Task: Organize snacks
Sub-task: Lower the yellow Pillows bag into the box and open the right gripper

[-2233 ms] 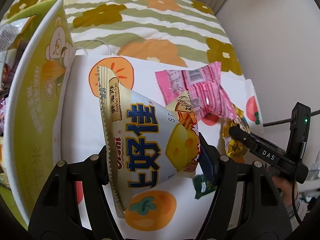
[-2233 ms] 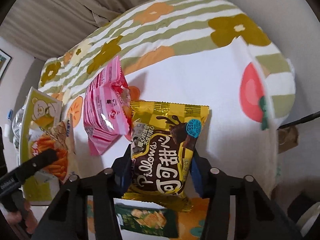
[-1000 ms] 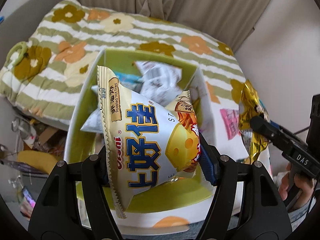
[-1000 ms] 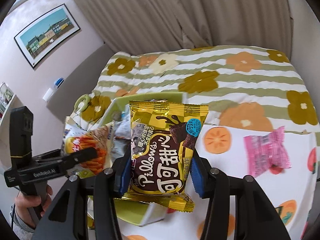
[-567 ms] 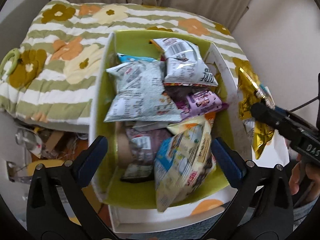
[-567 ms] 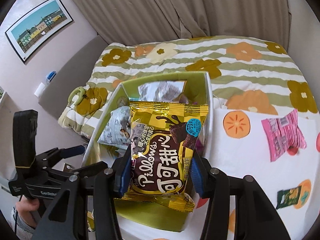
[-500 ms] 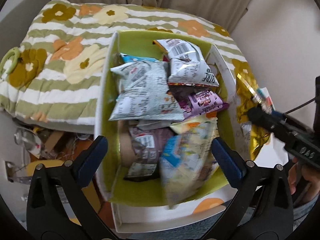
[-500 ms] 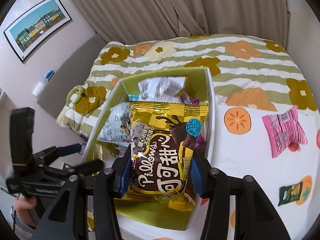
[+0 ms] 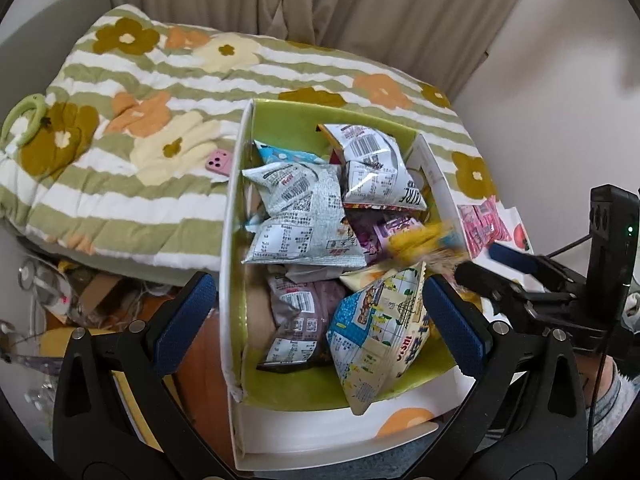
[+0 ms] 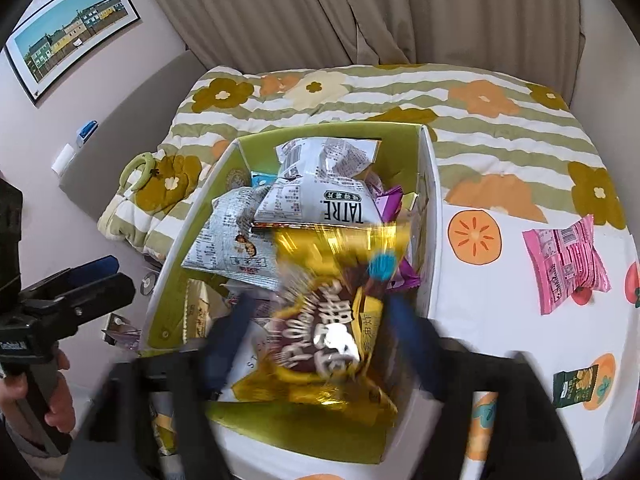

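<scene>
A green-lined snack box holds several packets. My left gripper is open and empty above it; the cheese snack bag lies in the box near its front. My right gripper hangs over the box with its fingers blurred and spread apart. The gold chocolate Pillows bag is blurred and dropping into the box between them; it shows as a yellow blur in the left wrist view. A pink packet and a small green packet lie on the white persimmon cloth.
The box sits on a bed with a green striped flower quilt. A pink phone lies beside the box's left wall. Clutter lies on the floor at lower left. Curtains hang behind the bed.
My left gripper opened over the box and the cheese snack bag dropped in. Now my right gripper has opened and the gold Pillows bag is falling into the box.
</scene>
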The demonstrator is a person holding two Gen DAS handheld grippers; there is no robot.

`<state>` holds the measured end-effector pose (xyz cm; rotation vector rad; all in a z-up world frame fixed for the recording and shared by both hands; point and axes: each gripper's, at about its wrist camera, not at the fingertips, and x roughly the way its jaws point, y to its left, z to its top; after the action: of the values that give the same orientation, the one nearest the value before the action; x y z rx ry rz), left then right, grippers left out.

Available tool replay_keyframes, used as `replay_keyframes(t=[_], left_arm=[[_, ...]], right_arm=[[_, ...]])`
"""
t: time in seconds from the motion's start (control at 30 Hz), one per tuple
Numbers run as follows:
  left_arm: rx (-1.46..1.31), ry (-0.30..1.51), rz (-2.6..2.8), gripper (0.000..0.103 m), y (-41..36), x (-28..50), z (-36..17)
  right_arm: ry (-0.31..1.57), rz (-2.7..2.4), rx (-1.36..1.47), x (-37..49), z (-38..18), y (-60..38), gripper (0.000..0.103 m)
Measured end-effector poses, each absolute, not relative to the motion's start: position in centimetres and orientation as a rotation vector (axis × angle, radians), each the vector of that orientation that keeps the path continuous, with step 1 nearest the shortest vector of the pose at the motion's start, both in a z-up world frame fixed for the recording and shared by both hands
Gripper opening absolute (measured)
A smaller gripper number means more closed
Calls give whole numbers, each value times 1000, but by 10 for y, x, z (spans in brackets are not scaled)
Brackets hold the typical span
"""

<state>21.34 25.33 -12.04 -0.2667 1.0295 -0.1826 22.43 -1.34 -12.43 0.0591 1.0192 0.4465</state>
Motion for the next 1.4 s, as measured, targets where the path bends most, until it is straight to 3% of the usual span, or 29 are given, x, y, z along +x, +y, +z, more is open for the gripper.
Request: replay_keyframes(t=[0.03,0.07,0.3,0.73,1.4], left_arm=[[-262,1035,-180,102,252,214,-124],[-261,1039,-178,102,252,214,-127],[-269,1062,-200,102,247,211,-139],[-227,964,-188,102,215,188,-95],[-98,878,-289,102,32,159,-55]], right_arm=[[1013,443,54,222,-126,-13,100],[1006,444,49,220,-128,-14,101],[1000,420,52,208,-136,-18,101],[919,434,73,187,-98,-49,101],[756,245,80,128,-54,-220,101]])
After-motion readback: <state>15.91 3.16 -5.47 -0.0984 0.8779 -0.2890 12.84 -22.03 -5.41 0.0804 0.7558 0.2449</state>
